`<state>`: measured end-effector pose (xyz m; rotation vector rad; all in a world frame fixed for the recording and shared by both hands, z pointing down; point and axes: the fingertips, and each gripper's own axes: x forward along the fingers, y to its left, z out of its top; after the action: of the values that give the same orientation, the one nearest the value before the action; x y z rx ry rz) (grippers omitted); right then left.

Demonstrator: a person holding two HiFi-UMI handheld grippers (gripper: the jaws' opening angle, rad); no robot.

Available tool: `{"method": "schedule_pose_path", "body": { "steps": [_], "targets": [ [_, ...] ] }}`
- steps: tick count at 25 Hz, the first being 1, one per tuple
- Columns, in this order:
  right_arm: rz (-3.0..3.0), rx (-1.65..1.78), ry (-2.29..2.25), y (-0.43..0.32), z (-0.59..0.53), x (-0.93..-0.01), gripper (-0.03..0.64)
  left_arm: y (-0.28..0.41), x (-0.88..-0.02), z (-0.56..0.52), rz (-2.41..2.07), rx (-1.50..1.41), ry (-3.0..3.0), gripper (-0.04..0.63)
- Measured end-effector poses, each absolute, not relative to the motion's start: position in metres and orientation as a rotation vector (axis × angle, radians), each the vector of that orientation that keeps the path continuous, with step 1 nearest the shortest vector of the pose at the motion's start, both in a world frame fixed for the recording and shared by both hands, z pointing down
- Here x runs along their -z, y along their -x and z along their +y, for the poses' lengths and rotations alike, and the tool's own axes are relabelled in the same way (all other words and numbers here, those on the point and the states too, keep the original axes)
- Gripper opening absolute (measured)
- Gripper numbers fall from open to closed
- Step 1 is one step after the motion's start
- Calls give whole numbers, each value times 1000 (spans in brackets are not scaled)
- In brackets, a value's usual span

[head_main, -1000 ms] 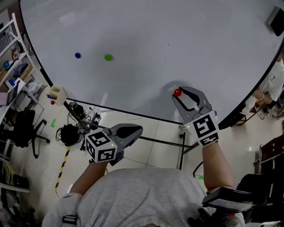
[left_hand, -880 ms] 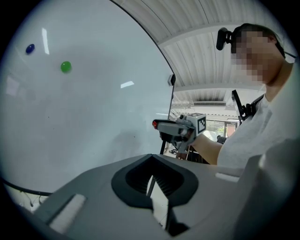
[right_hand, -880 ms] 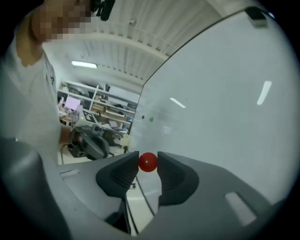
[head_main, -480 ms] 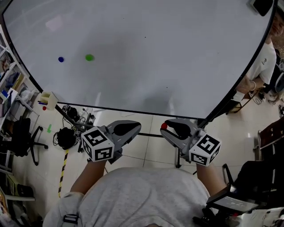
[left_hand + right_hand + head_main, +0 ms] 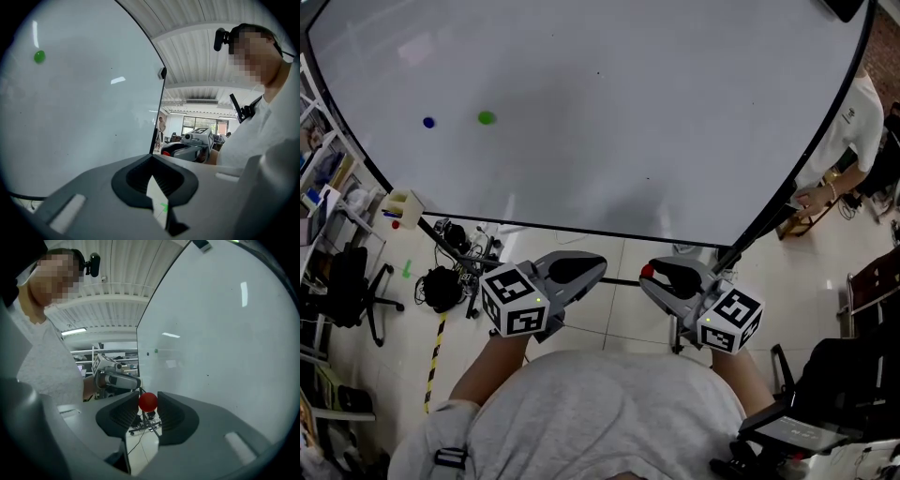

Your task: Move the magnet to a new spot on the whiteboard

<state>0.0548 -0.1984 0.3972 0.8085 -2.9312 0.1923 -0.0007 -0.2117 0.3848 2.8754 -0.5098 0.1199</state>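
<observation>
Left tongs [image 5: 592, 268] are seen pressed together on nothing, just below the lower edge of the whiteboard [image 5: 600, 141]. The red magnet [image 5: 148, 401] is pinched at the tips of the right tongs [image 5: 650, 276], clear of the board, whose bare face lies up and ahead of it.

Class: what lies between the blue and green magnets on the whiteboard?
Only bare whiteboard separates the round blue magnet from the round green magnet, seen in the head view.

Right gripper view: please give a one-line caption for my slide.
Right gripper holds the red magnet between its jaws, beside the whiteboard.
</observation>
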Motion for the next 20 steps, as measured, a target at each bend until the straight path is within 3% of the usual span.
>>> {"method": "schedule_pose_path", "body": {
  "steps": [20],
  "targets": [
    [-2946,-210,-796,-47,-196,-400,127,-5,-389,-202,-431,-147,-2883,-18]
  ]
}}
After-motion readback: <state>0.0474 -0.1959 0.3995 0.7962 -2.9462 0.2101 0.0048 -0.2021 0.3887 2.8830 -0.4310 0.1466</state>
